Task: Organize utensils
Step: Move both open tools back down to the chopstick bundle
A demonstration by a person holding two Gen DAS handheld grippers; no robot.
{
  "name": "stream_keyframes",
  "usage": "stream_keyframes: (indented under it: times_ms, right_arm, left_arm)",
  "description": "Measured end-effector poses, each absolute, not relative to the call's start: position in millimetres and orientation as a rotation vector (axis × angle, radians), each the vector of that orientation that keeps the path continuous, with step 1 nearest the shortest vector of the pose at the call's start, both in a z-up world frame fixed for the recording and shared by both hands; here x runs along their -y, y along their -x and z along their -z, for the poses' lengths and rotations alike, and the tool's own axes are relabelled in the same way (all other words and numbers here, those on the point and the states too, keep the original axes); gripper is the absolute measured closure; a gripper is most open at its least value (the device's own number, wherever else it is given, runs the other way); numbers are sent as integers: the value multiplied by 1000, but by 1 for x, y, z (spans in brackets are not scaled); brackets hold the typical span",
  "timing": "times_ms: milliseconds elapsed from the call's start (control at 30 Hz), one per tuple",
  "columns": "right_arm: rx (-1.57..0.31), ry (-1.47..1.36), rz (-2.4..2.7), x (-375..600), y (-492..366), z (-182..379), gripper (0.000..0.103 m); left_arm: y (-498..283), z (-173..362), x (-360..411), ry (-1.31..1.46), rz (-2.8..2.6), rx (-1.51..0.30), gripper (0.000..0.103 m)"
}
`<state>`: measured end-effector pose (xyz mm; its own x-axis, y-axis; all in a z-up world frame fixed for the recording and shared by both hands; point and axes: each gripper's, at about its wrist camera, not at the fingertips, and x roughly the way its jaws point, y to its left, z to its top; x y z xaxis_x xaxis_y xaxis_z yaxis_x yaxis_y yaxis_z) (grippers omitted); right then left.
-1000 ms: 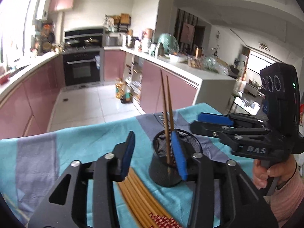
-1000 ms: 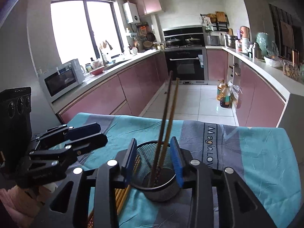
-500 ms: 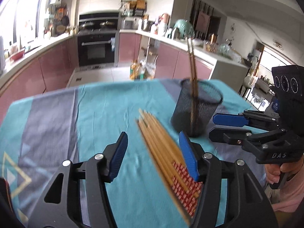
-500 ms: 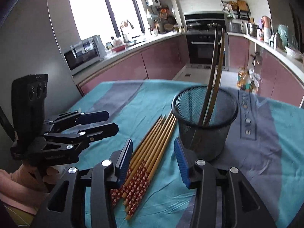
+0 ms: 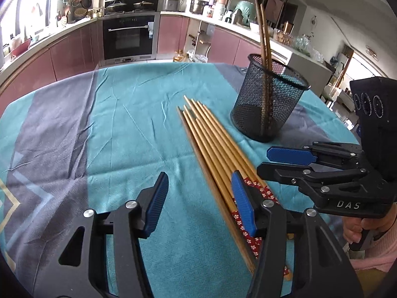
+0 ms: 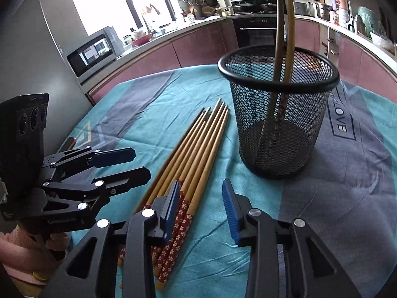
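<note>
A bundle of several wooden chopsticks with red flowered ends lies on the teal cloth. Beside it stands a black mesh cup with two chopsticks upright in it. My left gripper hovers low over the bundle's left side; its jaws are closing with only cloth between them. My right gripper hovers over the red ends; its jaws are closing too, and no pad presses on a chopstick.
The table wears a teal and grey cloth with its edge close behind the cup. A hand in a pink sleeve holds the right gripper. Kitchen counters and an oven lie beyond the table.
Both grippers have sunk and drawn back from the mesh cup to the chopstick bundle. The cup, once framed by the fingers, now stands off to the right and farther away.
</note>
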<state>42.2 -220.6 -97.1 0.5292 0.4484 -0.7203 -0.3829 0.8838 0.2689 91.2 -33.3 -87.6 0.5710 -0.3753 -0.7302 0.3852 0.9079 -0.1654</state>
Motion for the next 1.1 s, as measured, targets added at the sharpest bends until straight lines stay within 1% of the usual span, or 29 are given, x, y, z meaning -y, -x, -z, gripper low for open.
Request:
stream_keyframes:
  times_ms: [300,533,833,1100]
  right_arm:
    - [-897,-70,-461,214,-52,105,78]
    - [-897,-60,-448,207,-56,106,79]
    - [-895,-31,-430,201,-57,107,79]
    - [-900,15,-396,189,-63,108,83]
  left_arm:
    - [-101,99,44,-34,437,-894,61]
    - [-105,103,45,-43,430,-900,63]
    - [-108,105,46,-61,423,-903,70]
    - [-119,105,48,-79,419,-913,71]
